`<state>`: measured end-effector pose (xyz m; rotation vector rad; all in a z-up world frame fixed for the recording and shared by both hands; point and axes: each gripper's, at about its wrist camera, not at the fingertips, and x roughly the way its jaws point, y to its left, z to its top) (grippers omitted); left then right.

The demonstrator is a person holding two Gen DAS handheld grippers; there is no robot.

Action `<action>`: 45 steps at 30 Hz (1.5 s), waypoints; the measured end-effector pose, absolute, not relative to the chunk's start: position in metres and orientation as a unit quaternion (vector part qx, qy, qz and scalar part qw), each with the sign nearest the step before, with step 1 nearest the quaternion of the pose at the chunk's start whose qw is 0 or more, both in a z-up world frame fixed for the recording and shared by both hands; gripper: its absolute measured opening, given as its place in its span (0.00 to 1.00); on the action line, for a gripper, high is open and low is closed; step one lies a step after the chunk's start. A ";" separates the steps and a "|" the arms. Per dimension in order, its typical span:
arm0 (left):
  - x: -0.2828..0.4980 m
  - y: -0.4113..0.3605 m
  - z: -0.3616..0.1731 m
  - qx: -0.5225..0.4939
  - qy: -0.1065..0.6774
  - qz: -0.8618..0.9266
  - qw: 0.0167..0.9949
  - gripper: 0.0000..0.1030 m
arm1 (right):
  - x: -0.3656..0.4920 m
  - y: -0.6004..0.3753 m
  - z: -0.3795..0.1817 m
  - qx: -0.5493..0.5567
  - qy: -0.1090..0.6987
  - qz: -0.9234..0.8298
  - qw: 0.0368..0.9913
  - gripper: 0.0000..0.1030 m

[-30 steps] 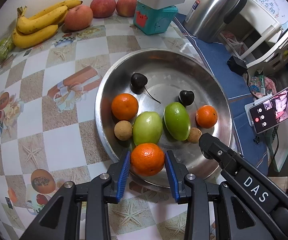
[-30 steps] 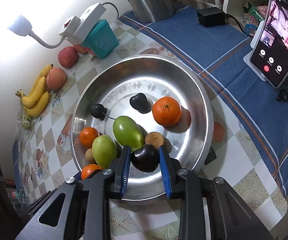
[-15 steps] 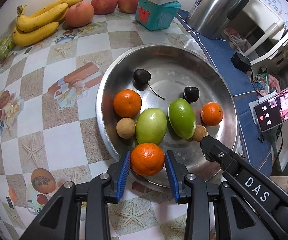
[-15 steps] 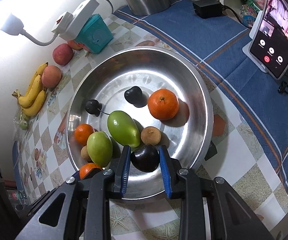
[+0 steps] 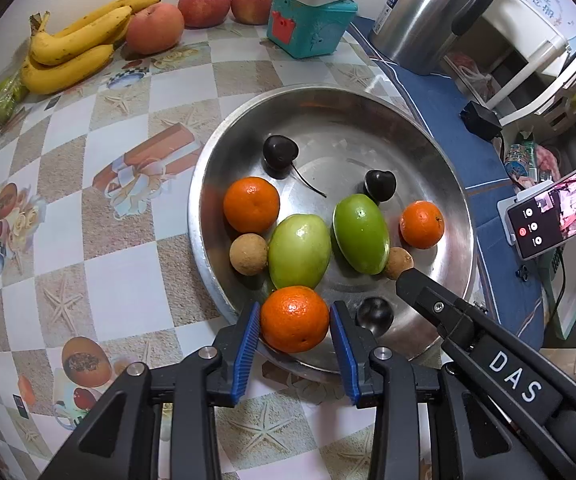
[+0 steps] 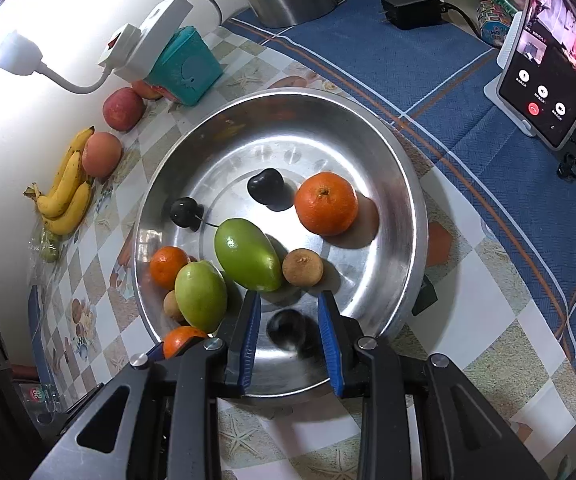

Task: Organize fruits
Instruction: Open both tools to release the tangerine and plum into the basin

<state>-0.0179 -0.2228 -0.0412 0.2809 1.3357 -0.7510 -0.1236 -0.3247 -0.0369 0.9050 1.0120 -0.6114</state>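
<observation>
Left gripper (image 5: 295,309): clenched on the held orange (image 5: 294,320), blue pads tight on both its sides. The orange sits between the fingertips, over the near rim of the steel pan (image 6: 419,216).

Right gripper (image 6: 289,298): released. The dark plum-like fruit (image 6: 288,330) lies on the pan floor between and below its pads, with a gap on each side. It is blurred in the right wrist view. In the left wrist view it sits just right of the left gripper's right finger, apart from the right gripper's tip.

Rest of the pan, ahead of the left gripper:
- light green fruit (image 5: 299,250) straight ahead, touching the held orange
- darker green fruit (image 5: 361,234) ahead and to the right
- left brown fruit (image 5: 248,254) ahead-left, beside the light green one
- right brown fruit (image 5: 399,262) against the darker green one, just beside the right gripper's tip
- left orange (image 5: 251,204) beyond the left brown fruit
- right orange (image 5: 422,224) far right
- stemmed dark fruit (image 5: 280,152) and second dark fruit (image 5: 380,185) farthest in

Outside the pan, far ahead-left: bananas (image 5: 72,52) and three reddish round fruits (image 5: 155,28) by the wall. Far ahead: teal box (image 5: 310,26) with a white power strip on top, steel kettle (image 5: 428,12) to its right. Far right: phone (image 5: 554,218) on a stand, screen lit, on the blue cloth.
</observation>
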 end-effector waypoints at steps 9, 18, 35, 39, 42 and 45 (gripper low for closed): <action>-0.019 -0.224 -0.040 0.131 0.598 -0.338 0.715 0.52 | -0.125 -0.326 -0.034 0.412 0.454 -0.278 0.740 0.30; -0.014 -0.217 -0.039 0.132 0.604 -0.324 0.716 0.57 | -0.127 -0.327 -0.029 0.410 0.446 -0.280 0.745 0.30; 0.034 -0.155 -0.035 0.072 0.611 -0.217 0.758 0.69 | -0.109 -0.310 -0.036 0.381 0.475 -0.265 0.748 0.33; 0.045 -0.136 -0.041 0.080 0.611 -0.170 0.769 0.81 | -0.099 -0.300 -0.036 0.349 0.490 -0.262 0.754 0.45; 0.051 -0.126 -0.042 0.088 0.607 -0.149 0.775 0.86 | -0.092 -0.293 -0.037 0.329 0.500 -0.262 0.757 0.62; 0.053 -0.118 -0.043 0.089 0.605 -0.140 0.779 0.89 | -0.087 -0.286 -0.036 0.306 0.505 -0.261 0.763 0.63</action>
